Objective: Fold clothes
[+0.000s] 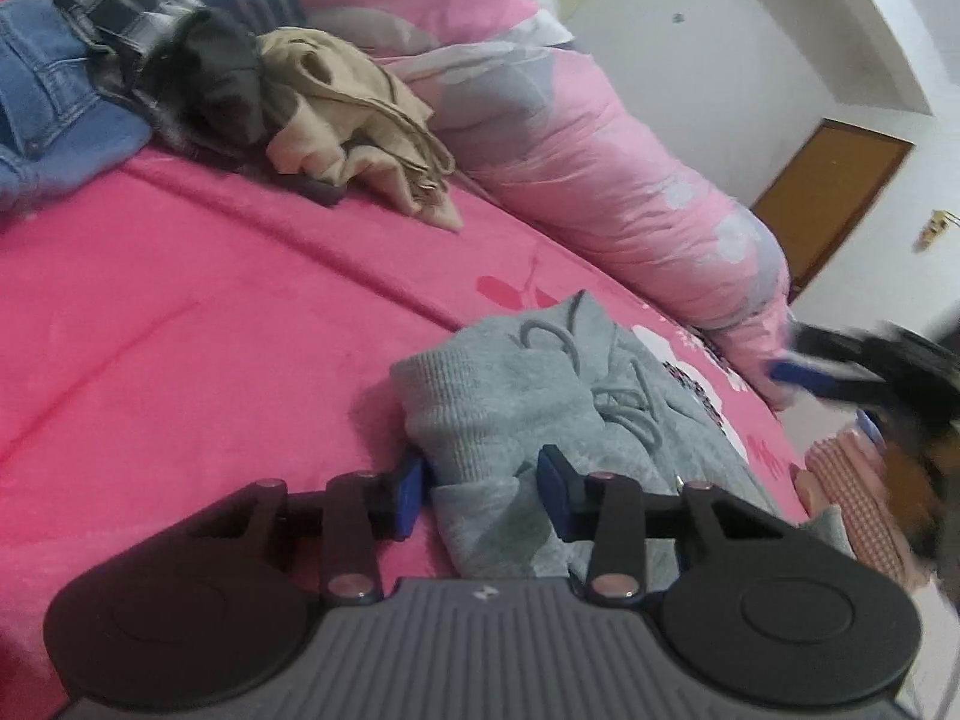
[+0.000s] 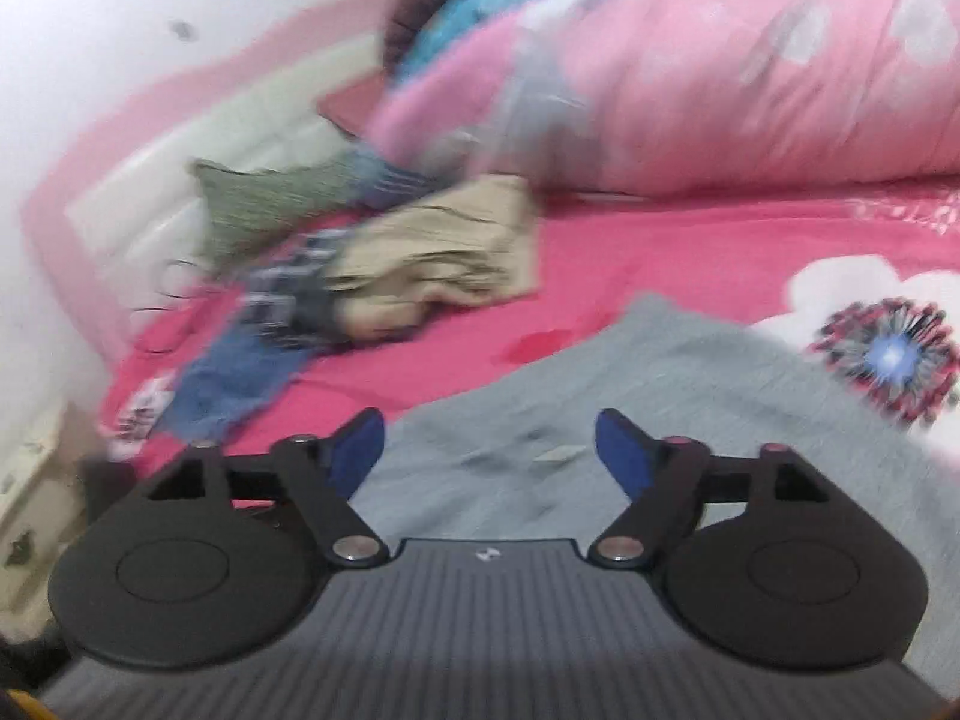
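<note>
Grey sweatpants (image 1: 528, 420) between left gripper (image 1: 483, 492) jaws

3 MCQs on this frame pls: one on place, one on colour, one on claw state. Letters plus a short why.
1. Where does the beige garment lie?
A. on the bed sheet, beside the dark plaid clothing
B. on the floor
C. hanging on the door

2. What colour is the garment nearest the claws?
A. yellow
B. grey
C. black

3. How does the right claw stand?
A. shut on a sock
B. clamped on the quilt
C. open, nothing between its pads

Answers:
1 A: the beige garment rests on the pink bed sheet, against the plaid clothing.
2 B: the grey garment, with its drawcord, lies right at the left claw, a fold of it between the pads.
3 C: the right claw shows a wide gap above the grey cloth, pads clear of it.
</note>
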Demonstrator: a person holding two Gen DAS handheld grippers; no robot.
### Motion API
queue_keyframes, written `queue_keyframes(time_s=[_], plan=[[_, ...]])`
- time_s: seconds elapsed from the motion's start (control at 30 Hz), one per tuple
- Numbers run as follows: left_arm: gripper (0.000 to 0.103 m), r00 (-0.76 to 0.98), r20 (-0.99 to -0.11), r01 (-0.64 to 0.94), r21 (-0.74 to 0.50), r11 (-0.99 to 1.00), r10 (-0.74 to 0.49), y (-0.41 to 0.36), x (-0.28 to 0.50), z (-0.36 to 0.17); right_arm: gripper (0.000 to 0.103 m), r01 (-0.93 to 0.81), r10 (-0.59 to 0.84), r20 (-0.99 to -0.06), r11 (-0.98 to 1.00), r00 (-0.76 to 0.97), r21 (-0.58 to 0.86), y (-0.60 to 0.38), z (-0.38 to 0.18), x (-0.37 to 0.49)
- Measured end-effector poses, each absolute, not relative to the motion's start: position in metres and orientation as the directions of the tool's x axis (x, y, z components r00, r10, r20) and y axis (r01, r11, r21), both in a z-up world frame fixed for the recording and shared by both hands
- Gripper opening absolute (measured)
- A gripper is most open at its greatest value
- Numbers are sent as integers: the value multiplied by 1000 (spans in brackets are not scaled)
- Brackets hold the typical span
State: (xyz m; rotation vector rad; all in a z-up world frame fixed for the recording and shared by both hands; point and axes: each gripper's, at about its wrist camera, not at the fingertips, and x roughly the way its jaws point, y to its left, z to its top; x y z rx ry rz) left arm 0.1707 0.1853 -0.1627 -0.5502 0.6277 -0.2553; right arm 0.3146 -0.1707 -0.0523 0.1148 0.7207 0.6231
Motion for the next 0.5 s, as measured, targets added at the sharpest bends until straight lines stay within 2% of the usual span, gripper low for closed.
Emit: queue_keyframes(time_s=[0.1,0.27,0.37,0.4,0.47,0.5], plan=[[48,785,-471,76,-572,817,-403,186,172,-165,86,-465,506,-632,850,587,248,-186,-66,379],[59,789,-453,99,-574,813,-416,182,174,-165,90,-328,480,-682,877,551,352,-196,-117,461],[59,791,-450,100,-572,814,-413,181,175,-166,93,-272,500,-686,865,529,421,-196,-143,486],[59,792,-450,99,-572,814,-413,181,175,-166,97,-260,513,-681,856,522,446,-194,-150,490],[56,794,-450,98,-570,816,-410,180,176,-167,89,-325,624,-633,781,459,533,-193,-151,485],[55,794,-453,99,-562,821,-405,179,176,-166,76,-337,626,-644,780,439,528,-187,-150,478]])
